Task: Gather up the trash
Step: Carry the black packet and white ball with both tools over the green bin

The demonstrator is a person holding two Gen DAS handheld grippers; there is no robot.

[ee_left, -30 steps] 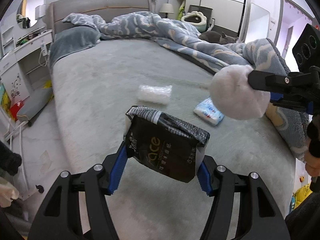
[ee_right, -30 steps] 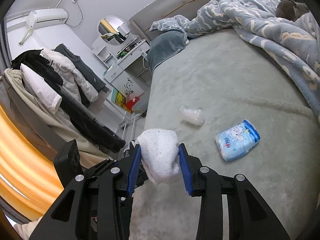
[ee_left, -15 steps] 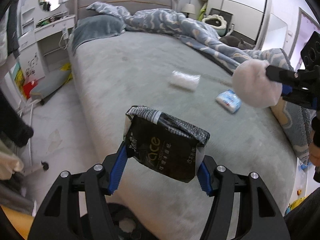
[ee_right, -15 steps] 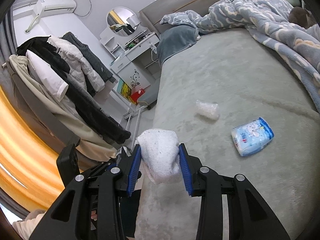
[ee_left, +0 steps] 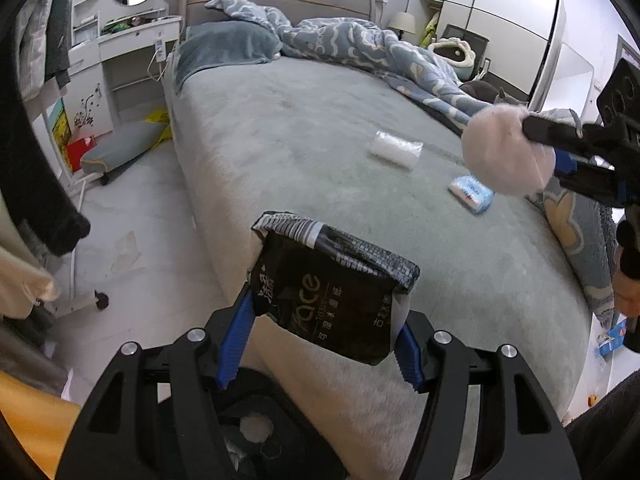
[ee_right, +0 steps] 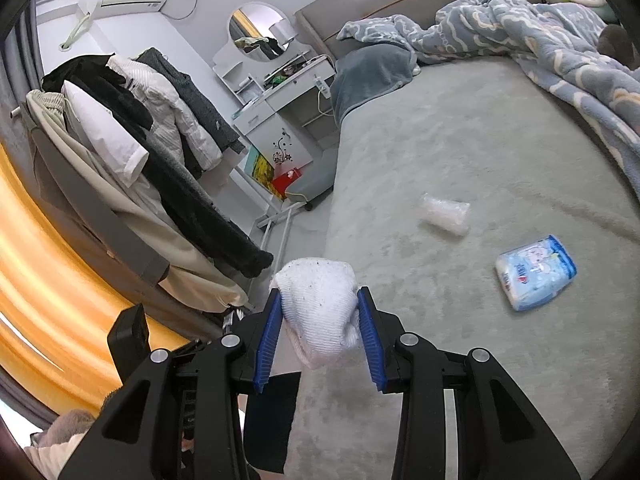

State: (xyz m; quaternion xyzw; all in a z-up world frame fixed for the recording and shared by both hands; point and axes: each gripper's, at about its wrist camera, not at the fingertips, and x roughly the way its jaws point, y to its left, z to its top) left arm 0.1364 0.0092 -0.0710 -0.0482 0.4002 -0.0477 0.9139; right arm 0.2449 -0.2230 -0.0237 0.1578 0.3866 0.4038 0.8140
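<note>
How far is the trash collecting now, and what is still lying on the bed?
Nothing shows as binned yet. In hand: the left claw grips a black tissue pack, the right claw a white wad. Left on the bed: a clear wrapper and a blue tissue pack.

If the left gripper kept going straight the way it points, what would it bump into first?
Probably the grey-green plush bed cover. The left gripper is shut on a black tissue packet, and only the bed lies ahead; the clear crumpled plastic wrapper lies further on, off to the right. Depth is unclear.
</note>
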